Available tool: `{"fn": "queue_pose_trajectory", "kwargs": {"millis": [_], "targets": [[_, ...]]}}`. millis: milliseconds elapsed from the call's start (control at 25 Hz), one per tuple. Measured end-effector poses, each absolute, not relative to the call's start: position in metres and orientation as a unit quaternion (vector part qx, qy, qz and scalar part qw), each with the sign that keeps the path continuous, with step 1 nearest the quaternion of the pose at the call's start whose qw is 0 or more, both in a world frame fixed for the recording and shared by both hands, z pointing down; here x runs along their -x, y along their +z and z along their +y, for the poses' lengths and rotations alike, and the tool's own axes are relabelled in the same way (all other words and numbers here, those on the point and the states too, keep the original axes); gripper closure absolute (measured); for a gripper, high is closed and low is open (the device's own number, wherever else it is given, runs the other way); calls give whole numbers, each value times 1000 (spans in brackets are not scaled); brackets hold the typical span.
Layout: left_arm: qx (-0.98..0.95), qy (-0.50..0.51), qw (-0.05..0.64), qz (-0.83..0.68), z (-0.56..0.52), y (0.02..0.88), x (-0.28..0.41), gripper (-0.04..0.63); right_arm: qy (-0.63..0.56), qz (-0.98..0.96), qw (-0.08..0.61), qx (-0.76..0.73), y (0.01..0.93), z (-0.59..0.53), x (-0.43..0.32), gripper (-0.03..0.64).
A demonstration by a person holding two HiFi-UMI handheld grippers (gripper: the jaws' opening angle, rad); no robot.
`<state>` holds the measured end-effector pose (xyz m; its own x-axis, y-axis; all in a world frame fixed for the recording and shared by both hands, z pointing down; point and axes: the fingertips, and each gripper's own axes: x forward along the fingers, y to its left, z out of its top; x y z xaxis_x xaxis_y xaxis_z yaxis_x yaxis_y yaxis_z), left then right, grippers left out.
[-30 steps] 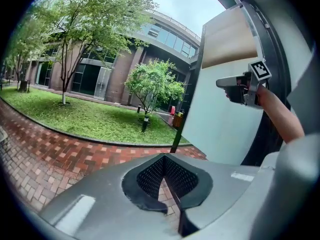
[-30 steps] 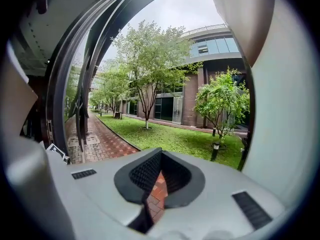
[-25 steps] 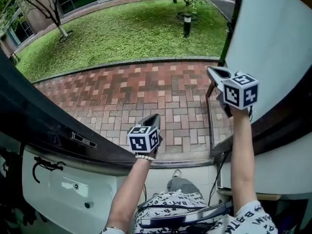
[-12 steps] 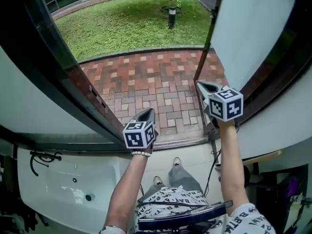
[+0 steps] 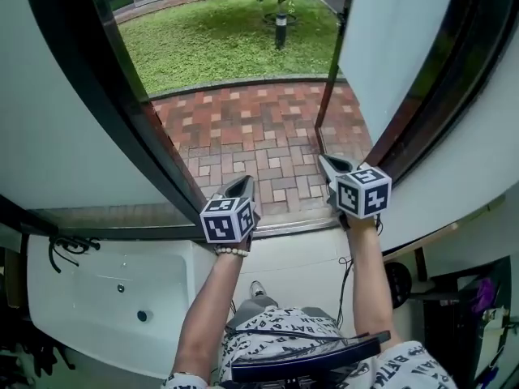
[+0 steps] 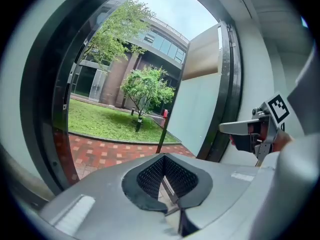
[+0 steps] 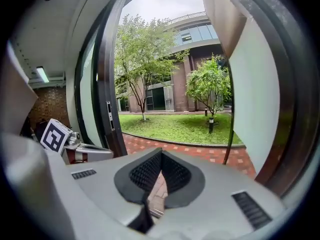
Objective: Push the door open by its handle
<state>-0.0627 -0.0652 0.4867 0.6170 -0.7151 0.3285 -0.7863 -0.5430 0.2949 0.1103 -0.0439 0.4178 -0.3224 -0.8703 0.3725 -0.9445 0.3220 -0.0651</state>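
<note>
The pale door (image 5: 397, 47) stands swung outward at the right of the doorway. A thin dark upright bar (image 5: 332, 79) runs along its near edge; in the right gripper view this bar (image 7: 228, 134) lies ahead and right of the jaws, apart from them. My right gripper (image 5: 328, 164) hovers over the threshold just below the bar's lower end, shut and holding nothing. My left gripper (image 5: 242, 185) hangs beside it to the left, also shut and empty. In the left gripper view the right gripper (image 6: 250, 130) shows at the right, with the bar (image 6: 163, 132) beyond.
The dark door frame (image 5: 122, 96) slants along the left. Red brick paving (image 5: 251, 128) and a lawn (image 5: 219, 39) with a bollard lamp (image 5: 280, 31) lie outside. A white basin (image 5: 113, 290) sits lower left, and the person's patterned clothes (image 5: 292, 339) are below.
The view has swung so the doorway now stands upright. Both grippers have drawn back toward the threshold; the right gripper has come down from the bar's upper part. Jaws stay closed.
</note>
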Motion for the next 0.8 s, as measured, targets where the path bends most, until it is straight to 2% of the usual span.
{"fn": "queue_pose_trajectory", "kwargs": {"millis": [400,800], "targets": [[-874,92,207,-430,67,494,14,598,189,-810,148,-535,485,110,-137,611],[-858,102,228,-448,203,483,17,598,215,-820,146,-510,495,242,-124,611]]}}
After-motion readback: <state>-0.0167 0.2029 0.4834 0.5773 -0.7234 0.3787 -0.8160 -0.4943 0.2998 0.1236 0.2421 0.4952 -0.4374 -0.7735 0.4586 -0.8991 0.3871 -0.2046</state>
